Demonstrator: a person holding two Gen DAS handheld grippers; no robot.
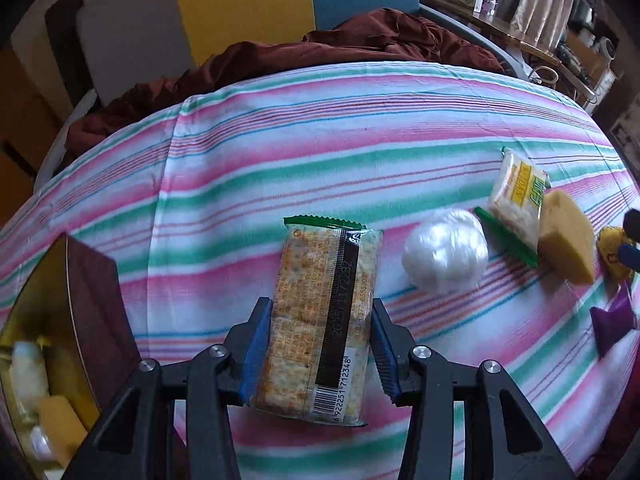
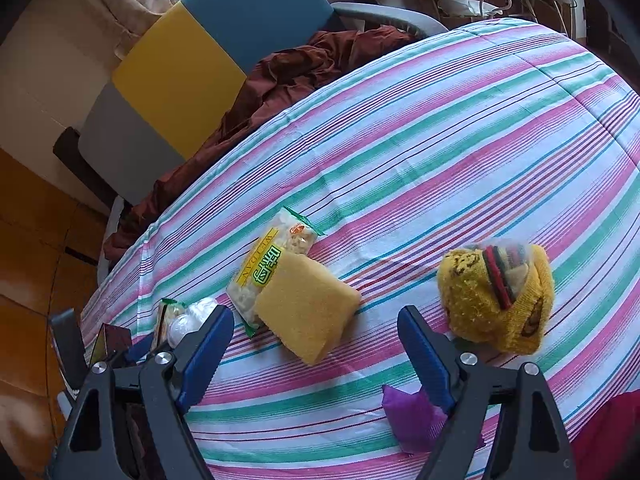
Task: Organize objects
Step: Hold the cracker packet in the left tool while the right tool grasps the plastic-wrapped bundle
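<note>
My left gripper (image 1: 318, 320) is shut on a cracker packet (image 1: 324, 312) with a green end seal and a barcode, held above the striped cloth (image 1: 280, 152). A dark box (image 1: 60, 320) with a yellow inside lies at the lower left and holds several small items. To the right lie a white plastic ball (image 1: 444, 256), a yellow snack bag (image 1: 518, 196) and a yellow sponge (image 1: 566, 236). My right gripper (image 2: 316, 328) stands open over the cloth, nothing between its fingers. The sponge (image 2: 308, 308) lies just beyond it, the snack bag (image 2: 268, 268) under the sponge's far edge. A yellow knitted bundle (image 2: 496, 296) sits at the right.
A purple bag (image 2: 412, 416) lies under the right gripper's right finger; the same purple bag (image 1: 612, 324) shows in the left view. A dark red blanket (image 1: 320, 52) is heaped at the far edge, before a chair (image 2: 200, 52) in grey, yellow and blue. Cluttered shelves (image 1: 520, 12) stand far right.
</note>
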